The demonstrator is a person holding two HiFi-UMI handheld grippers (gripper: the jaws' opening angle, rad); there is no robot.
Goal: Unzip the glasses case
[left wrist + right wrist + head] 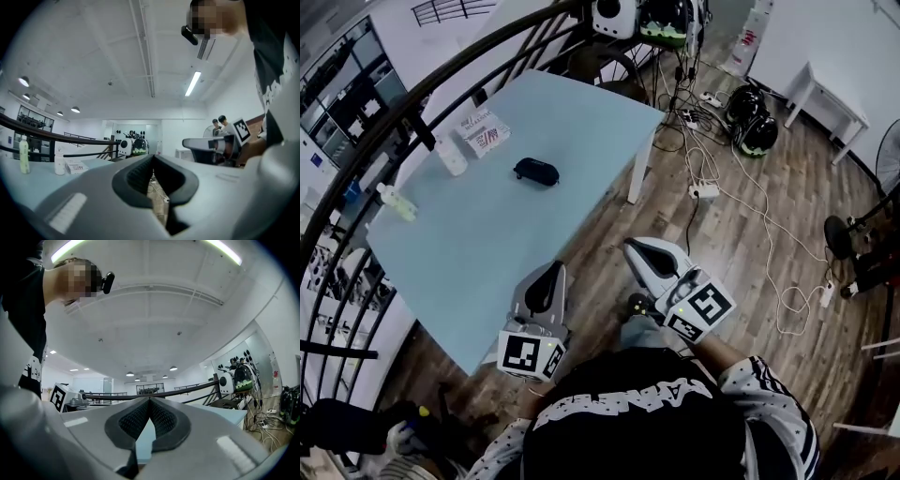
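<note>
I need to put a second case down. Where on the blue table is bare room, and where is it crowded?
Bare: the near half of the table, from the glasses case to the near edge, and the strip right of the case. Crowded: the far left edge, with a white bottle, a packet and a second bottle.

Left gripper [551,274] and right gripper [635,247] point level, side by side, near each other; both pairs of jaws closed together.

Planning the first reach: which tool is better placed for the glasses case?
Left, probably: the left tool is by the table, nearer the glasses case; the right tool hangs over the floor.
</note>
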